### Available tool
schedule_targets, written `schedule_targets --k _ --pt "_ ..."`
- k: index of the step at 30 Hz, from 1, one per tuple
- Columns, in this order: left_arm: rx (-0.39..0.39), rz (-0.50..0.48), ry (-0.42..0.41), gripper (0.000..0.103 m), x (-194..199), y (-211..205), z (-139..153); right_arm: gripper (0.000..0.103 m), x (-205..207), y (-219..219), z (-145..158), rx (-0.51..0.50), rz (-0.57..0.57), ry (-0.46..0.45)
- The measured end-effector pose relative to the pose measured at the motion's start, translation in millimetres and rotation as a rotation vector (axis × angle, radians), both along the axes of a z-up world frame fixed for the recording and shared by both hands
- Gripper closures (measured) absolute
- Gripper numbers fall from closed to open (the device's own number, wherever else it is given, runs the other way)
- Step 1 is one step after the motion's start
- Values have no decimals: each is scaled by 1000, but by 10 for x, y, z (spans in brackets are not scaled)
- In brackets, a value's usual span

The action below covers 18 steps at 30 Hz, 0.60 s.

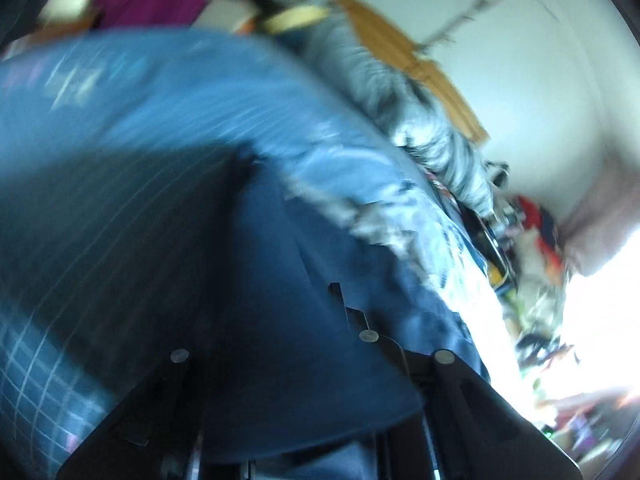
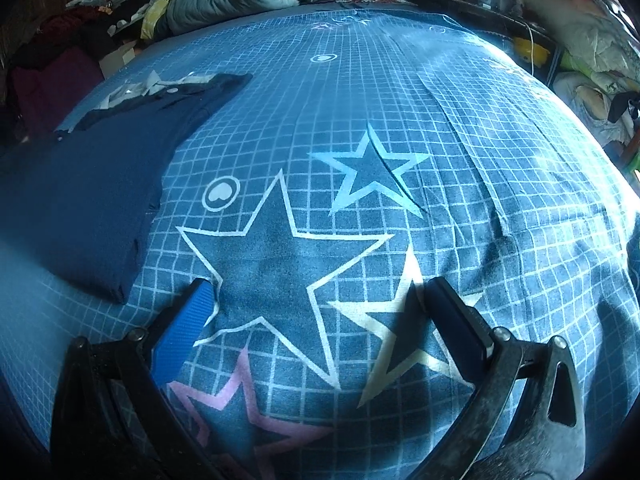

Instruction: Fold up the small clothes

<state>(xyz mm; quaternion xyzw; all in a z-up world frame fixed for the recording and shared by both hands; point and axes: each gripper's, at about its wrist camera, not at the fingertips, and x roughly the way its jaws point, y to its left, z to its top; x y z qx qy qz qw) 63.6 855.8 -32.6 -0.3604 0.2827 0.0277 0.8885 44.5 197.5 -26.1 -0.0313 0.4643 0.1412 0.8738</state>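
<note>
- Right gripper (image 2: 316,300): jaws wide apart, nothing between them, low over the star-print bedsheet (image 2: 400,120).
- Navy shirt (image 2: 80,184): folded, lying on the bed, left of frame.
- Left gripper (image 1: 304,308): view blurred; navy cloth drapes across it; jaw state cannot be told.

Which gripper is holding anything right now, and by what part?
The right gripper is open and empty. Navy cloth covers the left gripper; grip unclear.
</note>
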Motion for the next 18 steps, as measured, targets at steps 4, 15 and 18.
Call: schedule_targets --k 4,15,18 --pt "228 -196 -113 92 315 -943 744 0 8 -154 55 111 -18 -4" --pt "358 -707 75 85 1036 -3207 -32 0 -2 -529 187 293 -101 -6" --pt "351 -686 80 85 1030 -3199 -137 0 25 -560 252 353 -121 18"
